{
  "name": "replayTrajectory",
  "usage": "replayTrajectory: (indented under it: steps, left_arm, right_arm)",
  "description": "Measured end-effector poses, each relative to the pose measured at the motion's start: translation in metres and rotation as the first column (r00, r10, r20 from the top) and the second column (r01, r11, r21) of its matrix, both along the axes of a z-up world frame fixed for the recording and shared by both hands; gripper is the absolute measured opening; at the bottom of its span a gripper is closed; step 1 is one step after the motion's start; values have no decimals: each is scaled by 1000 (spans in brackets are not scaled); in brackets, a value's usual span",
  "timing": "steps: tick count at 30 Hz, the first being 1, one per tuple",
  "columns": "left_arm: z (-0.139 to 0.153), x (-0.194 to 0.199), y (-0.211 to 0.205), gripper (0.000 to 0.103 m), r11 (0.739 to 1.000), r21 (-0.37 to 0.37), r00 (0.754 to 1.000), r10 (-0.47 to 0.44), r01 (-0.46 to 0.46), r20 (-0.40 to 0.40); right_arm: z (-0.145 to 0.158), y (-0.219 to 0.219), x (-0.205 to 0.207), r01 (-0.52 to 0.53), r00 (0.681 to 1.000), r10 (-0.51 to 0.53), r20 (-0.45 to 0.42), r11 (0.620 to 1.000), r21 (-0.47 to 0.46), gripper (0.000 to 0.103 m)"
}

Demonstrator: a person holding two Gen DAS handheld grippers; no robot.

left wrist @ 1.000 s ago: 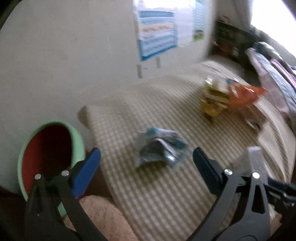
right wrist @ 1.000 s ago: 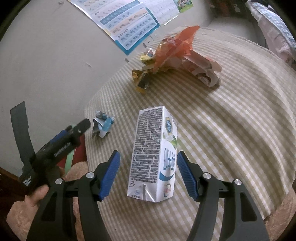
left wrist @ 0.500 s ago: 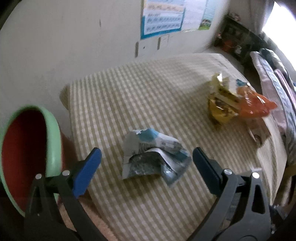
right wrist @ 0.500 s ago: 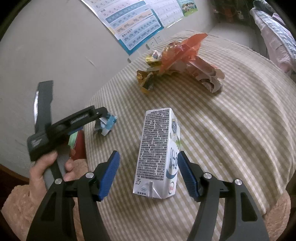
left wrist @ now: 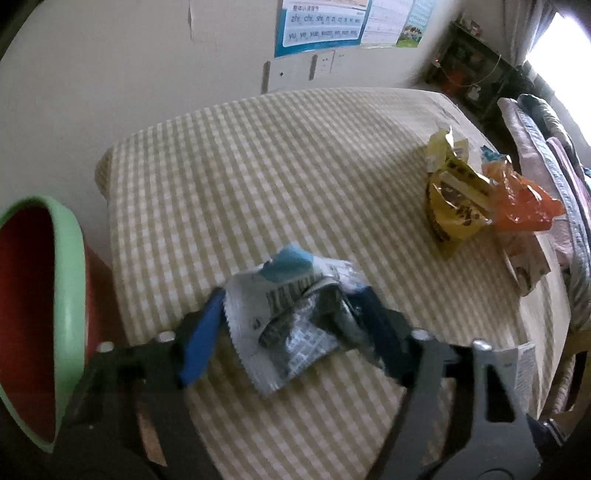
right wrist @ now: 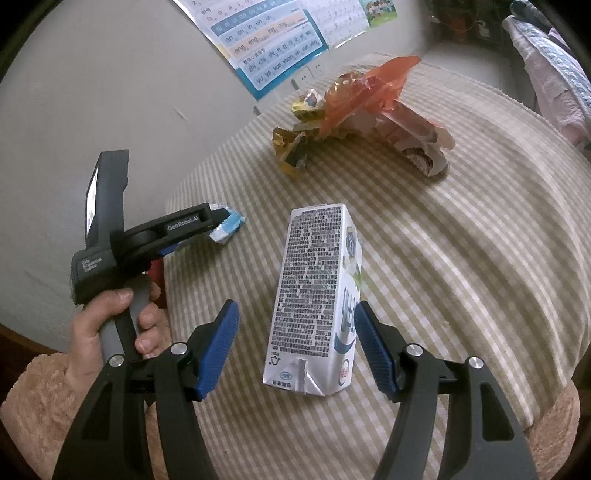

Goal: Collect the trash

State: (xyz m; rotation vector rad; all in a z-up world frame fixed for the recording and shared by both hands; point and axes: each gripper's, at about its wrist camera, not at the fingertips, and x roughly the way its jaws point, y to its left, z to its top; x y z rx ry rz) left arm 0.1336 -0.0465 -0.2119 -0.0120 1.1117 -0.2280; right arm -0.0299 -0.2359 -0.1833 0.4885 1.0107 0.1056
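My left tool (left wrist: 291,328) is closing around the crumpled blue-and-white wrapper (left wrist: 295,317) near the bench's (left wrist: 258,166) left edge, pads at its sides. My right tool (right wrist: 295,347) stands apart, astride the milk carton (right wrist: 317,295) lying at the near edge.

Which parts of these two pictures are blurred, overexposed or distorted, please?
Left wrist view: the left gripper, closing around the crumpled wrapper, has motion-smeared fingers; the window at upper right is blown out; the bin rim bends with the fisheye. Right wrist view: sharp, evenly lit; the milk carton print shows clearly, and the checked cloth bulges.
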Motion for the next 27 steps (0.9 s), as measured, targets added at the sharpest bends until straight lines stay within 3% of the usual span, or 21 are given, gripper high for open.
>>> replayTrajectory:
  steps: [1,4,12,16,19,22,27]
  left_arm:
    - [1,-1,0,57,1000,-4,1000,-3,3,3]
    - [5,-4,0,47,1000,2,1000,-17,17,14]
    - [34,-38,12,45,998,42,995,-44,40,86]
    - [50,-53,11,46,995,77,988,-74,64,136]
    - [60,-59,12,46,994,77,982,-92,80,166]
    - [71,-67,13,46,991,84,973,-116,101,200]
    - [85,-78,19,46,991,80,964,-122,106,236]
  right_arm:
    - [0,0,0,1,1000,-1,-1,1000,0,63]
    - [2,-1,0,10,1000,-10,4,1000,-6,63]
    - [13,5,2,3,1000,-2,22,998,-56,63]
    - [-2,17,9,-25,999,21,-43,995,-96,63]
    - [-13,20,11,-28,996,17,-83,991,-128,47]
    - [-10,15,8,-12,998,5,-65,993,-113,41]
    - [15,15,0,5,1000,-4,13,993,-116,41]
